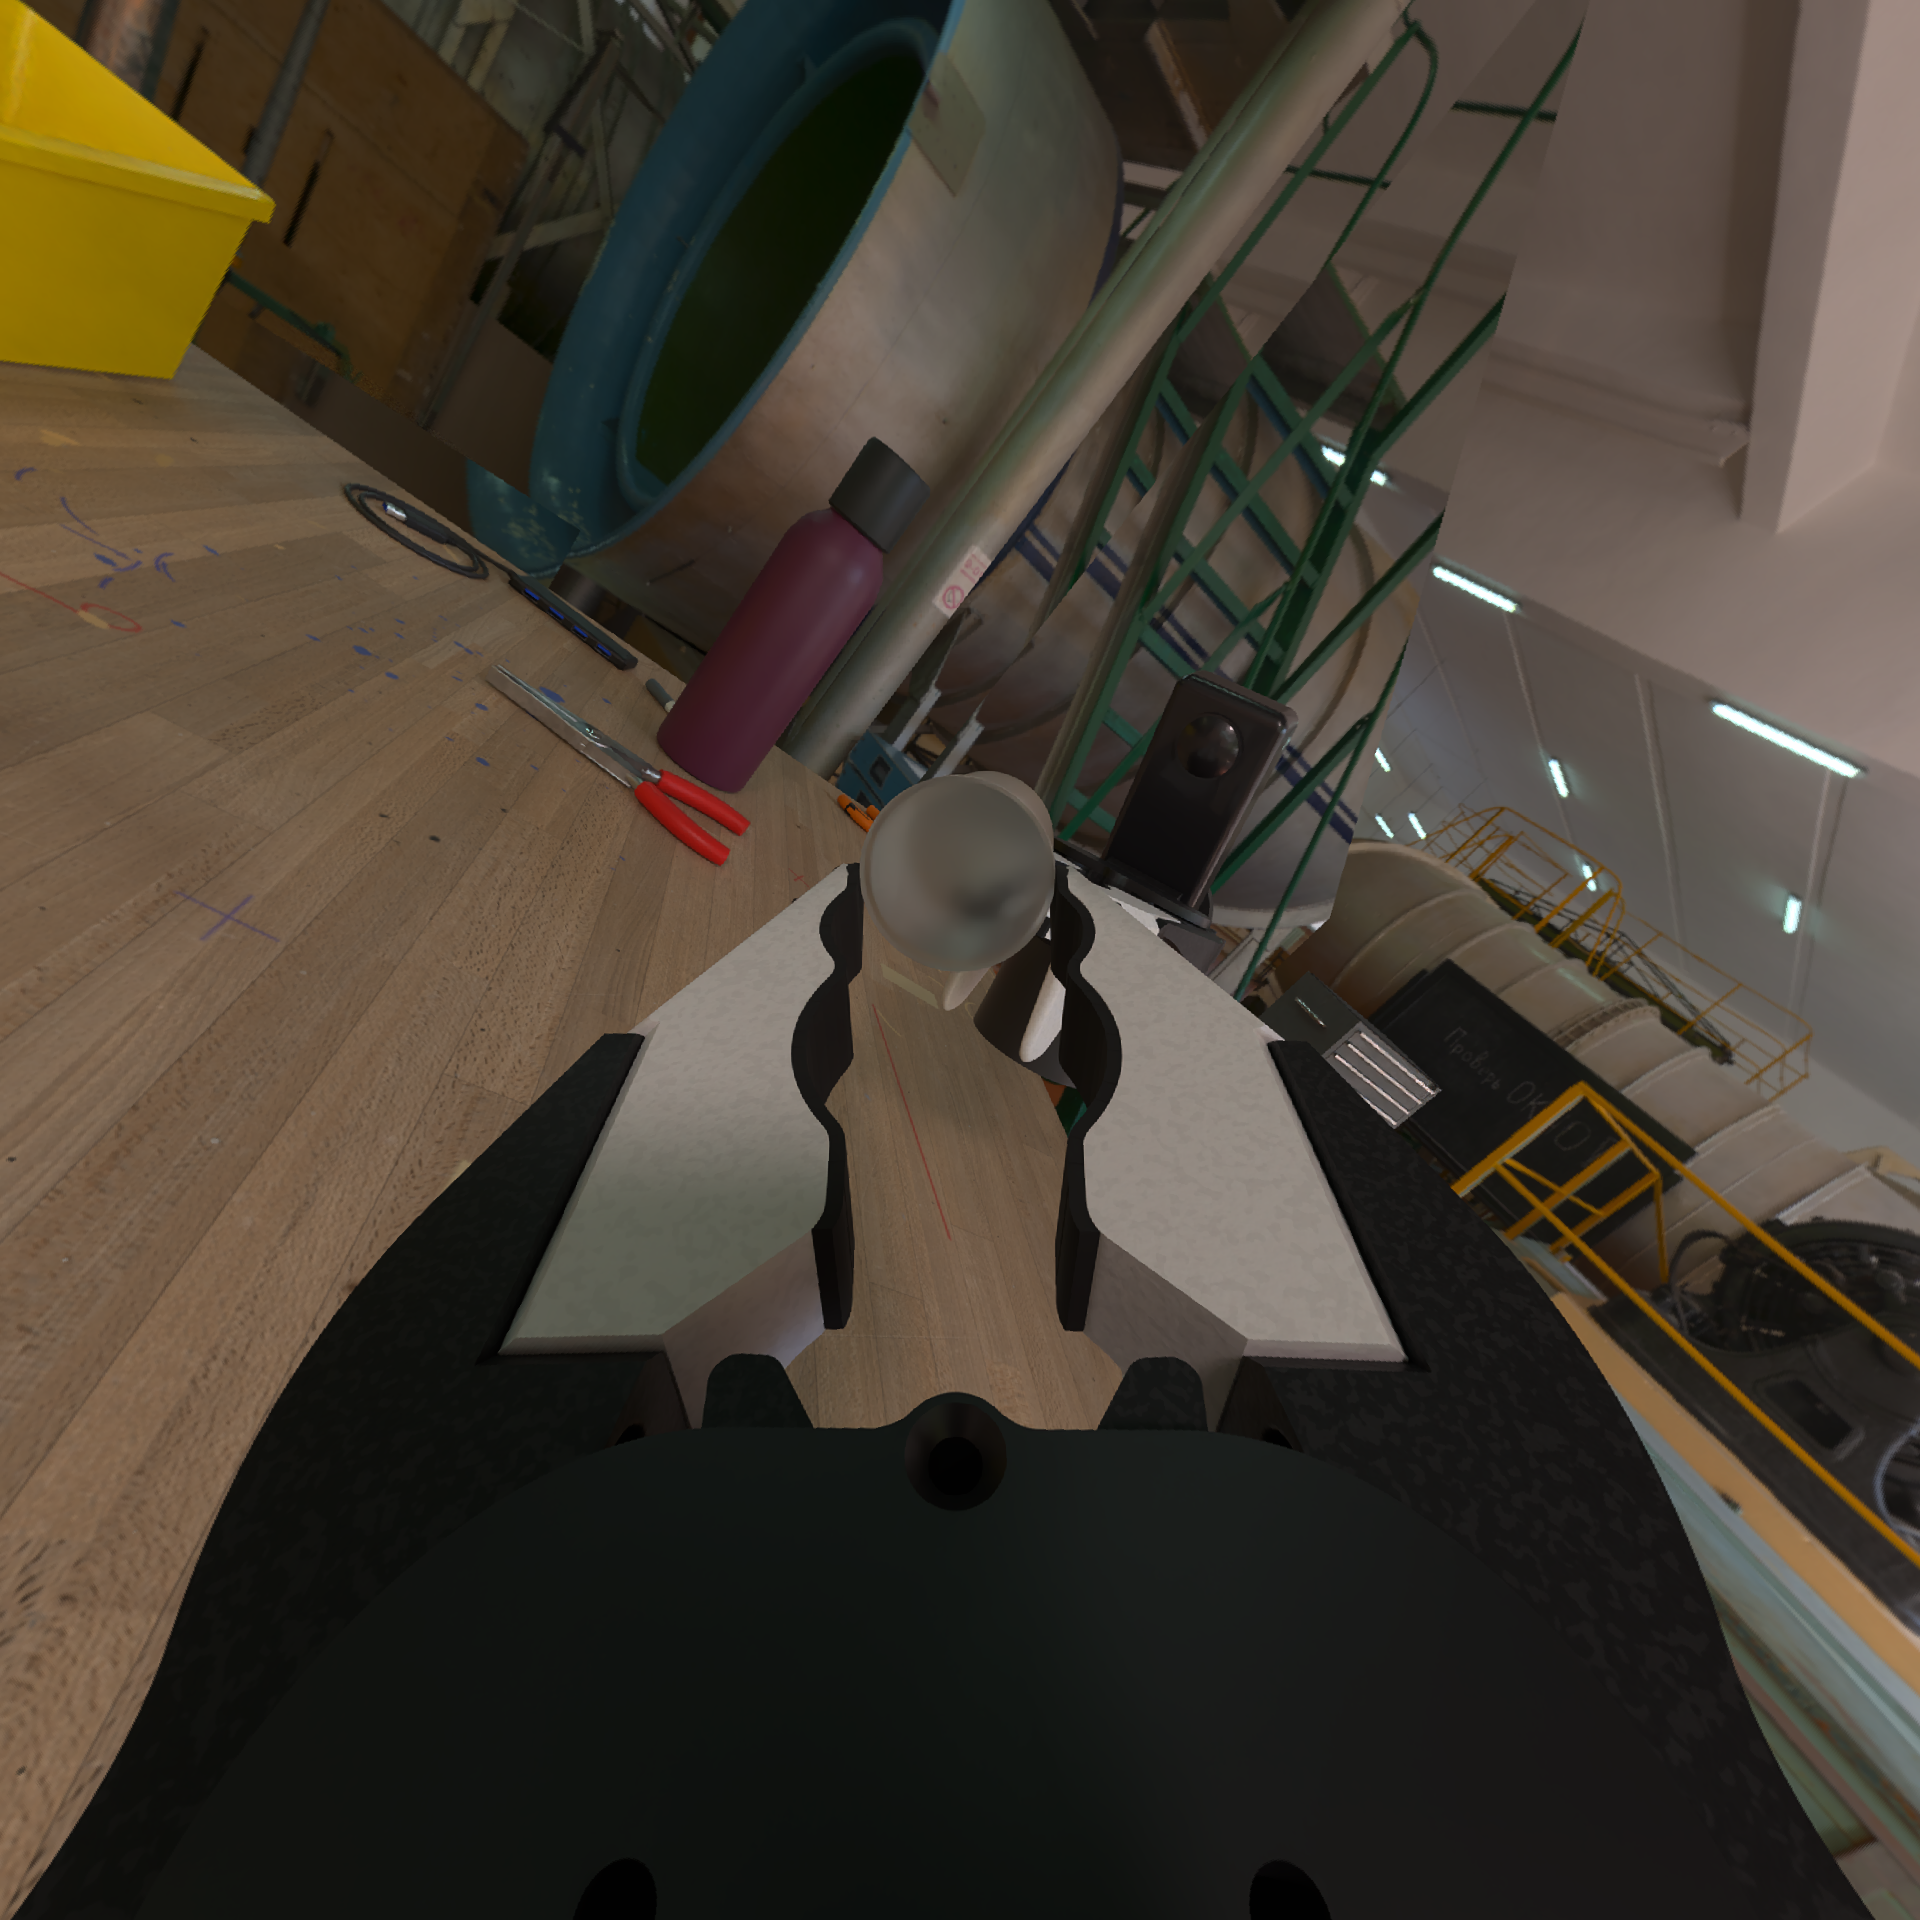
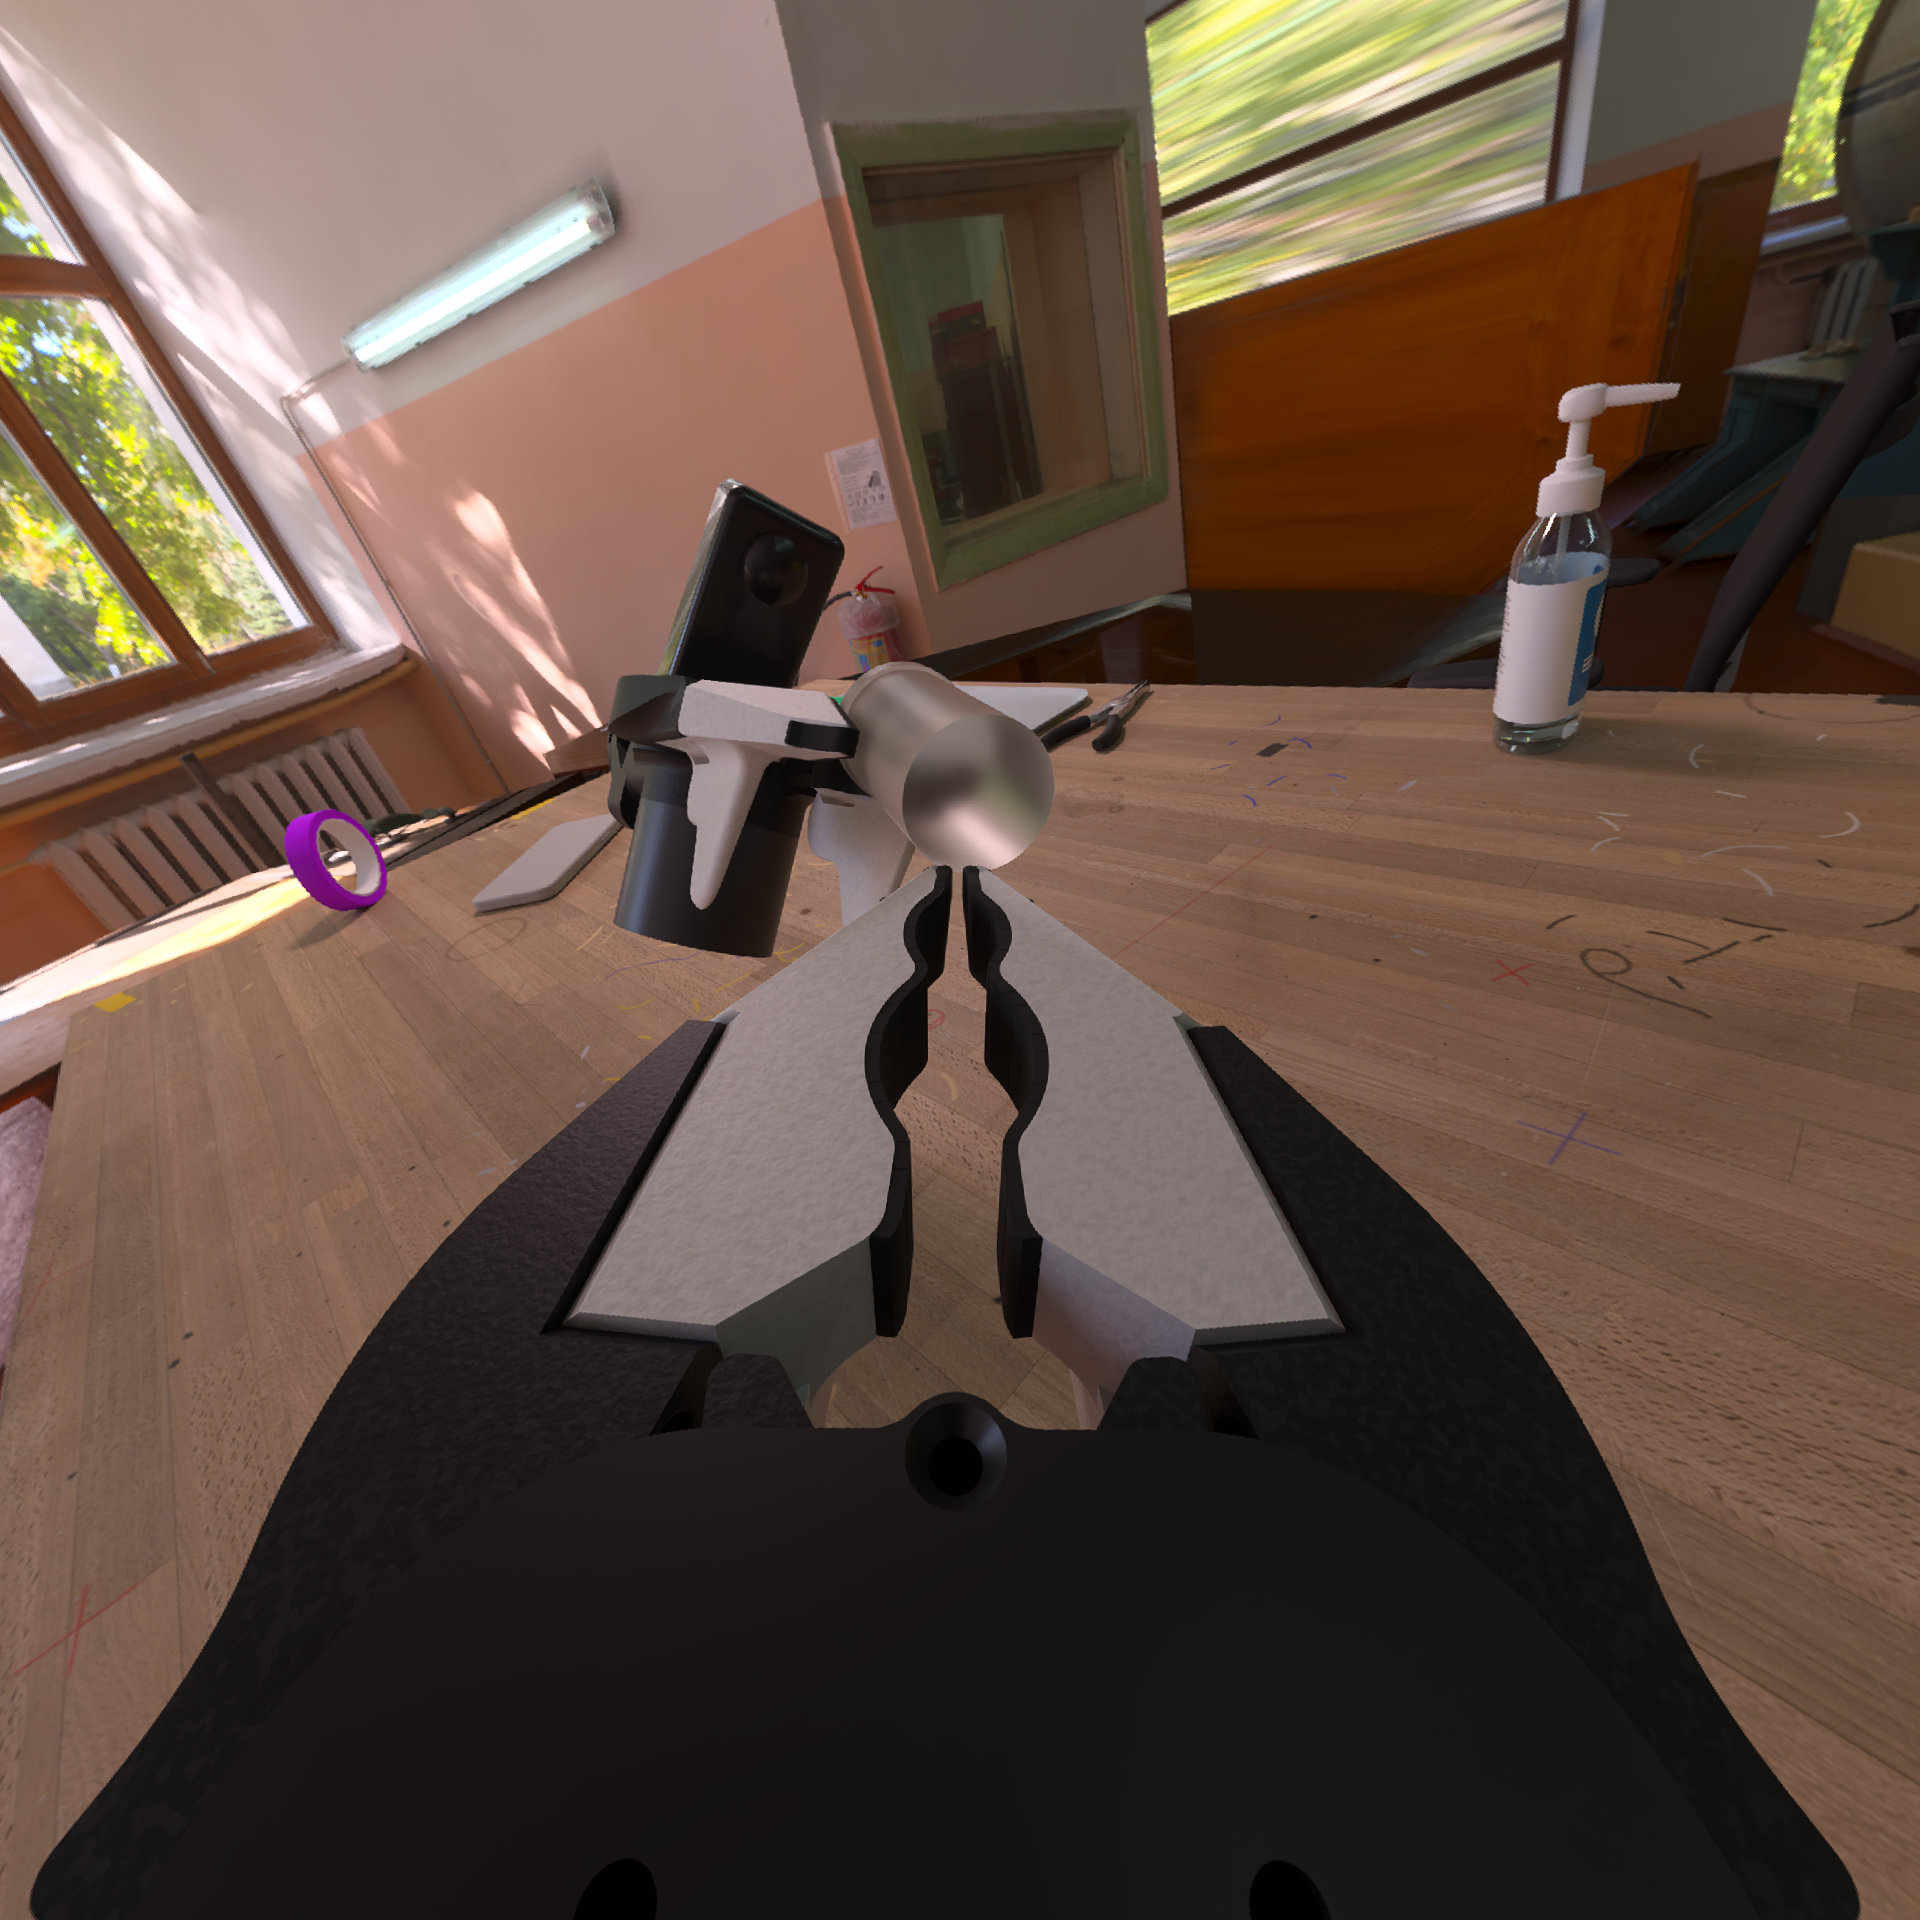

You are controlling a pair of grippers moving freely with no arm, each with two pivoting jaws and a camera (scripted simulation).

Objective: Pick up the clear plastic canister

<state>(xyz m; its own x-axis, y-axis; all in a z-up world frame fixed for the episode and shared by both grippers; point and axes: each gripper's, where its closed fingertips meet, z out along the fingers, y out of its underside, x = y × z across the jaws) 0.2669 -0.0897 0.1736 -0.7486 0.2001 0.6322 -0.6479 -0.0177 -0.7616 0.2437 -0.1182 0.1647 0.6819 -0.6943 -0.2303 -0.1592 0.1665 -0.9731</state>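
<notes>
The clear plastic canister [image 1: 956,883] is a short frosted cylinder whose round end faces the left wrist camera. My left gripper [image 1: 956,920] is shut on it at the fingertips and holds it sideways above the wooden table [image 1: 312,935]. In the right wrist view the canister [image 2: 951,774] lies level in the left gripper [image 2: 831,740], off the table. My right gripper [image 2: 956,883] is shut and empty, its tips just under the canister's near end. The right gripper also shows behind the canister in the left wrist view [image 1: 1023,1013].
A maroon bottle [image 1: 779,644], red-handled pliers [image 1: 644,769], a black cable [image 1: 416,530] and a yellow bin [image 1: 104,208] stand on the table's far side. A purple tape roll [image 2: 338,860], a pump bottle [image 2: 1553,613] and dark pliers [image 2: 1117,717] lie beyond the grippers.
</notes>
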